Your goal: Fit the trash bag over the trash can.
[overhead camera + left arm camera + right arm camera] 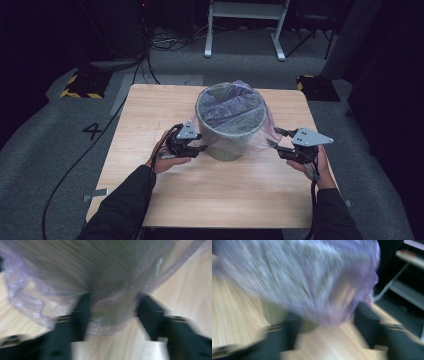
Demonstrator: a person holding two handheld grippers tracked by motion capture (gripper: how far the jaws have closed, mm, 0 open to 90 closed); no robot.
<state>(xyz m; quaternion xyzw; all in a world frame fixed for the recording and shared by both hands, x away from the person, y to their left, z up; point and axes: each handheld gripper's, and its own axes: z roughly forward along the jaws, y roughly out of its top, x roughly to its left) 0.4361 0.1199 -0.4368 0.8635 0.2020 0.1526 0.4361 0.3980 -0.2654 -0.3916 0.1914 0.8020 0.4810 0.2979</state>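
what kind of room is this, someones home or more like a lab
More like a lab or recording studio, probably. A bare wooden table stands alone on grey carpet, with a "4" marked on the floor, cables trailing across it, hazard-striped blocks and dark surroundings.

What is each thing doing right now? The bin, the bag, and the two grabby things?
Bin: upright on the table, lined with the bag.
Plastic bag: pale purple, draped over the bin's rim, its edge hanging loose down the sides.
Left gripper: jaws apart, bag edge between them, not pinched.
Right gripper: jaws apart, bag edge between them; too blurred to tell any contact.
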